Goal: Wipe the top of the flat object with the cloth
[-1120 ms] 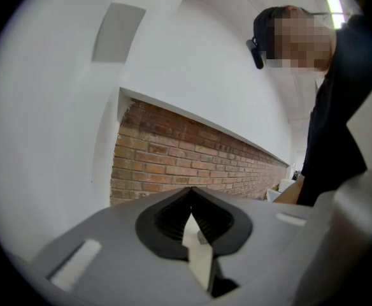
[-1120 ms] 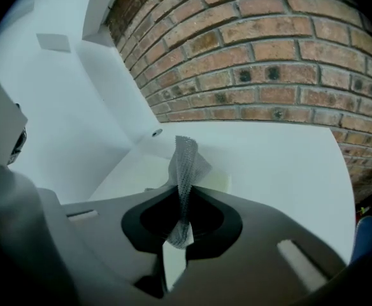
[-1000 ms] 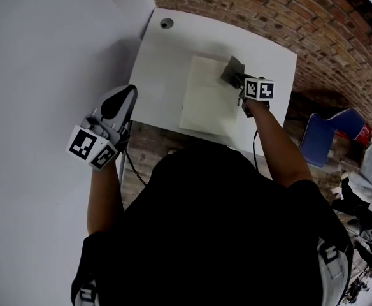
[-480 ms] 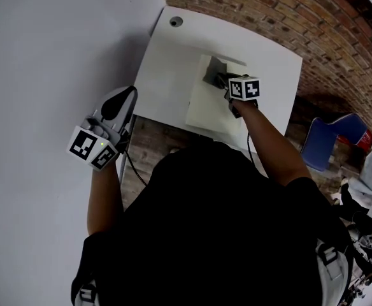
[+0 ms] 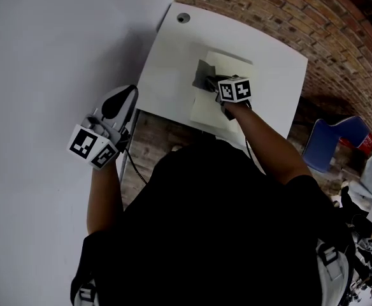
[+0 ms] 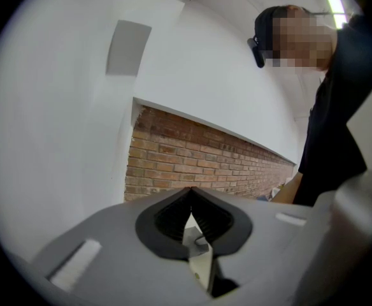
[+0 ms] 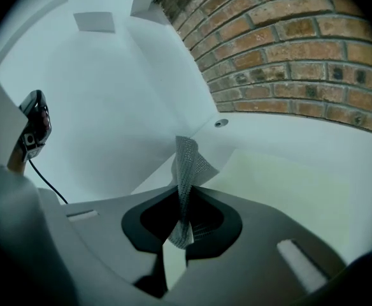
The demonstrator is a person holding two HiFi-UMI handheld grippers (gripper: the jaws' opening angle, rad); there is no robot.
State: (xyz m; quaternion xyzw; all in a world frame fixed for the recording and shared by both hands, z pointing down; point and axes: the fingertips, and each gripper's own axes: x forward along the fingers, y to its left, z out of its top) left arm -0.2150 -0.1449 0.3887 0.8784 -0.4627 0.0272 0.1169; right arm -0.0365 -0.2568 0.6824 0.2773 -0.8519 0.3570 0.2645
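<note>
Grey mesh cloth (image 7: 187,164) is clamped in the jaws of your right gripper (image 7: 185,218) and rests at the left edge of the pale flat sheet (image 5: 232,65), which lies on the white table (image 5: 164,62). Your left gripper (image 6: 190,217), jaws together on nothing, hangs beside the table, well apart.

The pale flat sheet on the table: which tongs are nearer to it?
Right. The right tongs, shut on the grey cloth, sit over the sheet; the left tongs hang off the table at its left edge, apart from it.
</note>
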